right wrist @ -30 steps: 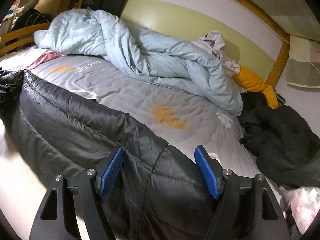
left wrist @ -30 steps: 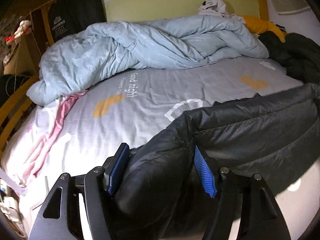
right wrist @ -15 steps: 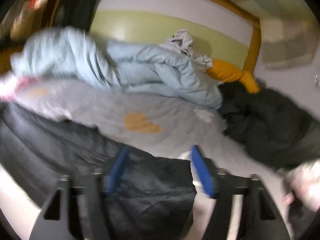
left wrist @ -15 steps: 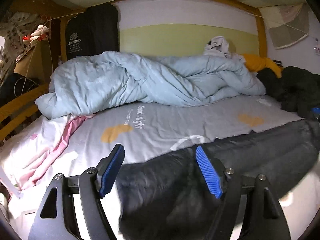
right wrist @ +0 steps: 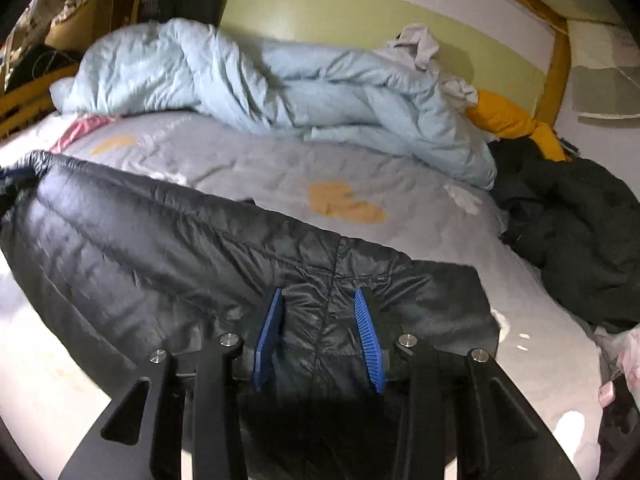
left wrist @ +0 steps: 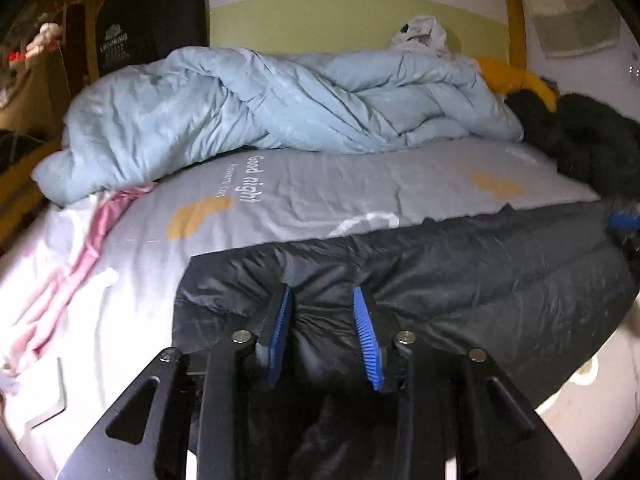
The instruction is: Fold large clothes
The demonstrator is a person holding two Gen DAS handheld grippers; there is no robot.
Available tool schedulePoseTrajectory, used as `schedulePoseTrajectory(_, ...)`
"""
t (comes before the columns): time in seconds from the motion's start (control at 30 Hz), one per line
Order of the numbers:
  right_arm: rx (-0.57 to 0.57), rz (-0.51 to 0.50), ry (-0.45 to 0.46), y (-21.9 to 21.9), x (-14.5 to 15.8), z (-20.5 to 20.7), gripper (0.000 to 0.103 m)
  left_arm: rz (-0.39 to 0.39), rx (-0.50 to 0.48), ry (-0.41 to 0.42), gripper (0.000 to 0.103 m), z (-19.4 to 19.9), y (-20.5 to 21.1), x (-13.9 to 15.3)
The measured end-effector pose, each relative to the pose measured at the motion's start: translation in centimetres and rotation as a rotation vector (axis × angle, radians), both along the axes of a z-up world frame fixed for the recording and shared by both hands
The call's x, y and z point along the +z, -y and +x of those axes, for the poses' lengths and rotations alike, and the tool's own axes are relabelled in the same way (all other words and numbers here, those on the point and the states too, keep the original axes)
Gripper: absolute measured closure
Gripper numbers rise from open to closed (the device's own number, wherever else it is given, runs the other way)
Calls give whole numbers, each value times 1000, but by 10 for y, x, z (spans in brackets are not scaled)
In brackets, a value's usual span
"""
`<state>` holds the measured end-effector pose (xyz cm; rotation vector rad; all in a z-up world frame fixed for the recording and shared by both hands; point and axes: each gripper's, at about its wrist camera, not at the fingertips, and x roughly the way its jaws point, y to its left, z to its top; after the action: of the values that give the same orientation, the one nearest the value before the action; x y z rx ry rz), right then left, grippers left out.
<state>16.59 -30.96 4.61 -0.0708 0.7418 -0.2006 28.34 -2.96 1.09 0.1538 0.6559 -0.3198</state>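
Note:
A black puffer jacket [left wrist: 460,264] lies stretched across the near side of the bed, seen as a long dark band [right wrist: 140,240] in the right wrist view. My left gripper [left wrist: 321,290] sits at the jacket's left end. Its jaws are closing, and a ridge of puckered fabric bulges between the blue pads [left wrist: 280,328]. At the jacket's right end, my right gripper [right wrist: 318,292] is also closing, with quilted fabric and a seam between its pads [right wrist: 370,336]. Its blue tip [left wrist: 624,220] shows at the far right of the left wrist view.
A crumpled light blue duvet [left wrist: 280,108] fills the back of the grey printed sheet [left wrist: 360,184]. Dark clothes [right wrist: 572,224] are piled at the right, with a yellow garment [right wrist: 504,120] behind. Pink cloth [left wrist: 84,252] trails at the left. A wooden frame [right wrist: 560,48] rims the bed.
Both pairs of jaws have narrowed onto the jacket. The jacket, held higher and bunched a second ago, now lies lower and flatter along the bed's near side.

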Motion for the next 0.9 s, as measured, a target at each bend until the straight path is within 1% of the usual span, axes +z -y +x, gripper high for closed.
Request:
schedulePoseTrajectory(0.07, -19, 30, -9, 9, -10, 10, 63, 57, 9, 44, 67, 11, 1, -5)
schedulePoseTrajectory(0.1, -40, 55, -6, 16, -15, 15, 63, 72, 16, 49, 64, 16, 1, -8)
schedulePoseTrajectory(0.13, -59, 78, -2, 22, -18, 19, 61, 67, 29, 33, 62, 23, -2, -13)
schedulePoseTrajectory(0.17, -72, 94, 1, 26, -20, 20, 57, 37, 45, 4, 60, 33, -7, -18)
schedulePoseTrajectory(0.2, -90, 107, 7, 32, -23, 23, 55, 0, 68, -26, 60, 43, -14, -23)
schedulePoseTrajectory(0.23, -101, 106, 8, 35, -25, 27, 50, -33, 89, -55, 60, 51, -21, -29)
schedulePoseTrajectory(0.27, -114, 98, 10, 37, -28, 30, 43, -63, 106, -87, 58, 59, -29, -36)
schedulePoseTrajectory(0.33, -129, 83, 10, 40, -35, 36, 35, -97, 122, -126, 49, 68, -40, -48)
schedulePoseTrajectory(0.37, -129, 91, 8, 42, -39, 40, 32, -106, 125, -143, 43, 69, -43, -53)
schedulePoseTrajectory(0.4, -129, 112, 8, 45, -42, 42, 31, -116, 125, -163, 40, 70, -45, -57)
schedulePoseTrajectory(0.47, -137, 181, 2, 55, -50, 47, 25, -134, 134, -197, 36, 72, -49, -66)
schedulePoseTrajectory(0.53, -153, 259, -5, 65, -59, 50, 22, -134, 143, -204, 35, 71, -47, -70)
schedulePoseTrajectory(0.6, -152, 310, -13, 71, -67, 51, 21, -115, 140, -204, 33, 70, -42, -76)
schedulePoseTrajectory(0.67, -146, 317, -20, 72, -72, 52, 20, -95, 142, -208, 31, 70, -39, -79)
schedulePoseTrajectory(0.77, -140, 284, -44, 67, -74, 54, 20, -102, 156, -225, 28, 71, -41, -82)
schedulePoseTrajectory(0.83, -135, 268, -63, 64, -76, 57, 20, -107, 162, -235, 28, 72, -42, -83)
schedulePoseTrajectory(0.9, -131, 250, -80, 62, -77, 59, 20, -95, 165, -235, 27, 72, -40, -83)
